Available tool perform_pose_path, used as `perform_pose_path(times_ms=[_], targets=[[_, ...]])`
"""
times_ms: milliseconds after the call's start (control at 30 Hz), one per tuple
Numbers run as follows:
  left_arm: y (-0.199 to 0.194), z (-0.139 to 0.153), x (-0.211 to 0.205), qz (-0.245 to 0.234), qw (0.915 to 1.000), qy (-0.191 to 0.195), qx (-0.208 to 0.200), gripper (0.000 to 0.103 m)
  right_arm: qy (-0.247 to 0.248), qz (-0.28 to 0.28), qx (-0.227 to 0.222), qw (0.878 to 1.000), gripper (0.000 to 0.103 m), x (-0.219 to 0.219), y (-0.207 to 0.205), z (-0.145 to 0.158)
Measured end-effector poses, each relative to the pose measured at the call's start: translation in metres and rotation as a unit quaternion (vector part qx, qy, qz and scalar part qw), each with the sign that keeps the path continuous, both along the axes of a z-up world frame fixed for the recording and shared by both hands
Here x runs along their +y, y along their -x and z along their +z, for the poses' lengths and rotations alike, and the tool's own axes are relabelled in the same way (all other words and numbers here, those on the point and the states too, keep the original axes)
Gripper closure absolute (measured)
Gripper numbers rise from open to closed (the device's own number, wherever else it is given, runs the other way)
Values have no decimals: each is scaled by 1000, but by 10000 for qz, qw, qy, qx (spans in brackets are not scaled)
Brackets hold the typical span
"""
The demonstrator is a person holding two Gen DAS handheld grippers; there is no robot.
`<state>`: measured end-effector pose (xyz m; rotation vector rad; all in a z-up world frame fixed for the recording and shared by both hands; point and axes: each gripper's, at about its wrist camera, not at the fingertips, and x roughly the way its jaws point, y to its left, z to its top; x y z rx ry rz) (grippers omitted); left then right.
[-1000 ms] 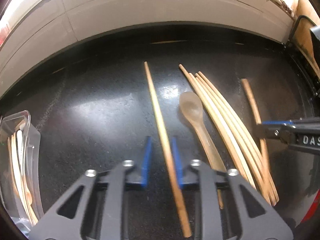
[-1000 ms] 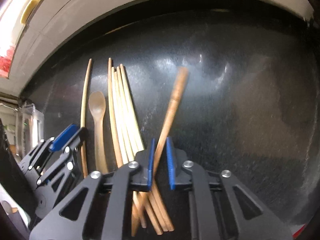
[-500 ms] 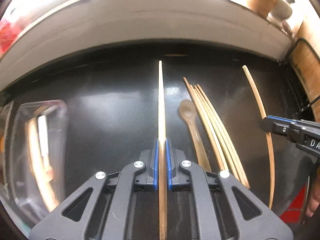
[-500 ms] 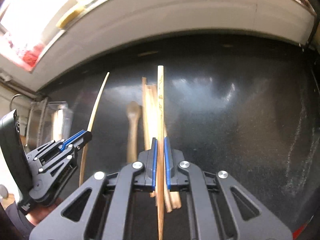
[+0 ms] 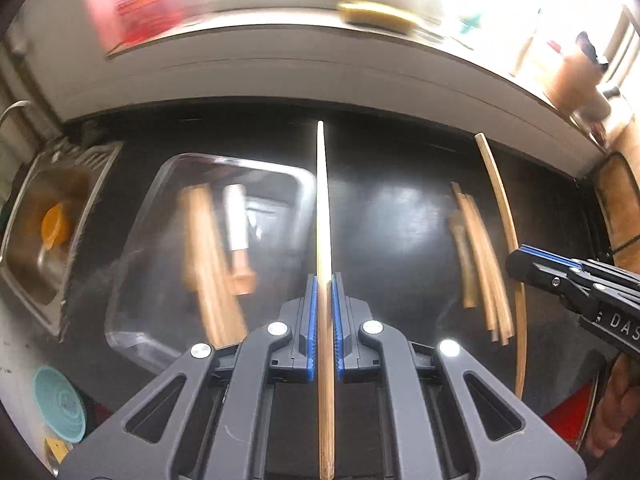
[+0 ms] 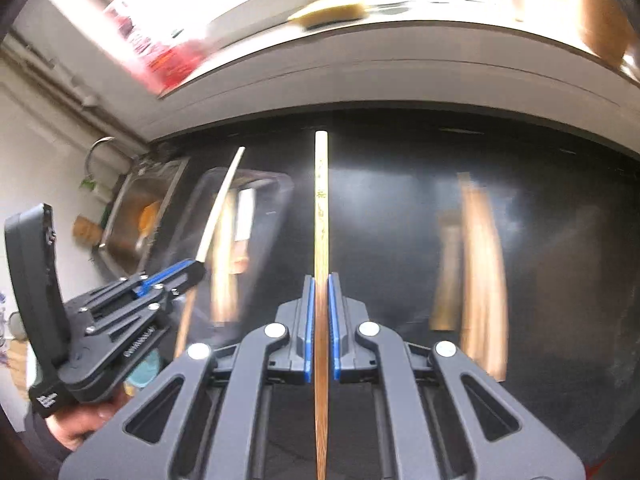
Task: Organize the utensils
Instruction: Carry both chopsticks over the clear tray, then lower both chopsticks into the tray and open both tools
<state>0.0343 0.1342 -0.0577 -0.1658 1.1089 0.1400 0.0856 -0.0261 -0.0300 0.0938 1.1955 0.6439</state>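
Two chopsticks are now riding clear of the dark countertop (image 5: 400,216), whereas a second ago both were lying on it with the jaws merely straddling them; we are therefore judging the pickup complete and the carry toward the clear tray (image 5: 168,184) under way. We are gripping the pale chopstick (image 5: 322,200) with the left gripper (image 5: 324,320), its blue pads closed tight on the shaft, which is running up the centre of the left wrist view. We are likewise clamping the darker chopstick (image 6: 321,220) in the right gripper (image 6: 321,320), pads pressed against it at centre frame. That tray, at left of centre in both views, is already holding several wooden utensils, though blur is hiding exactly what they are. Remaining on the counter at right of frame is a loose bundle of chopsticks (image 5: 480,260), still awaiting transfer. A steel sink (image 5: 36,232) is sitting at far left, just beyond the tray; nothing appears to be blocking the path between.
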Motion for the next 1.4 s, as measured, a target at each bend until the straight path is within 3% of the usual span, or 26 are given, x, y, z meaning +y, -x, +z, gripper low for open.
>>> perform_pose_path(times_ms=[300,433,833,1400], targets=[[39,-1,102,404,9992,70,10,96,-142,360,183,9991,95,116,18,5],[39,-3,125,494,9985,247,-53,96,-118,390,208,9990,95,143,17,2],[21,-20,148,405,9984,385,20,96,201,363,170,9990,95,182,-4,-14],[-5,-75,153,513,9961,497,523,96,607,528,656,9946,95,214,-40,-74]])
